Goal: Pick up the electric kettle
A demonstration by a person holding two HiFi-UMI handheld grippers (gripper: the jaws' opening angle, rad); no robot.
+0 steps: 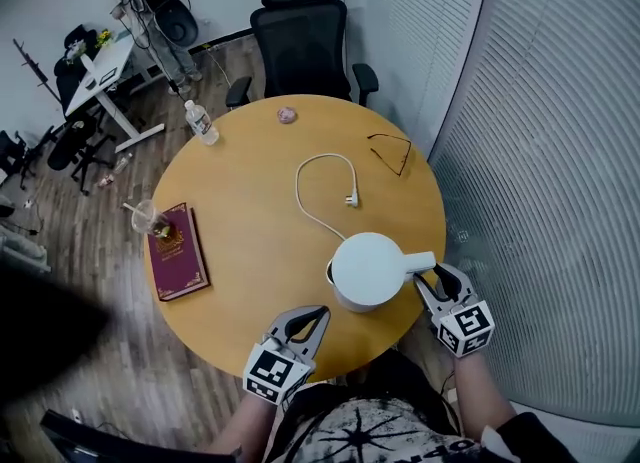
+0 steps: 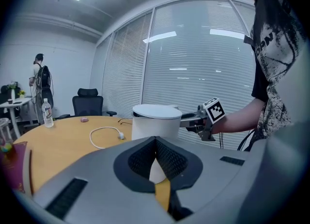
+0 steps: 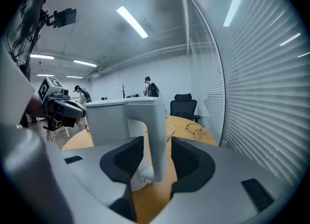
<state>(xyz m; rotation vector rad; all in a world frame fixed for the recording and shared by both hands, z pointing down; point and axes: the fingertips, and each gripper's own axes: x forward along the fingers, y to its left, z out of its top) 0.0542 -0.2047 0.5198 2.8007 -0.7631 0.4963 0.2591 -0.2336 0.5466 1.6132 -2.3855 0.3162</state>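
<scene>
A white electric kettle (image 1: 368, 269) stands on the round wooden table (image 1: 250, 241) near its front right edge, with its handle (image 1: 422, 262) pointing right. My right gripper (image 1: 430, 277) is open, and the handle (image 3: 157, 136) stands between its pads with a gap on each side. My left gripper (image 1: 312, 316) is shut and empty at the table's front edge, left of the kettle (image 2: 156, 120). In the left gripper view the right gripper (image 2: 201, 119) shows beside the kettle.
A white power cord (image 1: 325, 186) with its plug lies behind the kettle, with glasses (image 1: 392, 151) at the right rim. A red book (image 1: 178, 251), plastic cup (image 1: 145, 216), water bottle (image 1: 201, 122) and small pink thing (image 1: 287, 114) lie further left. An office chair (image 1: 300, 41) stands beyond.
</scene>
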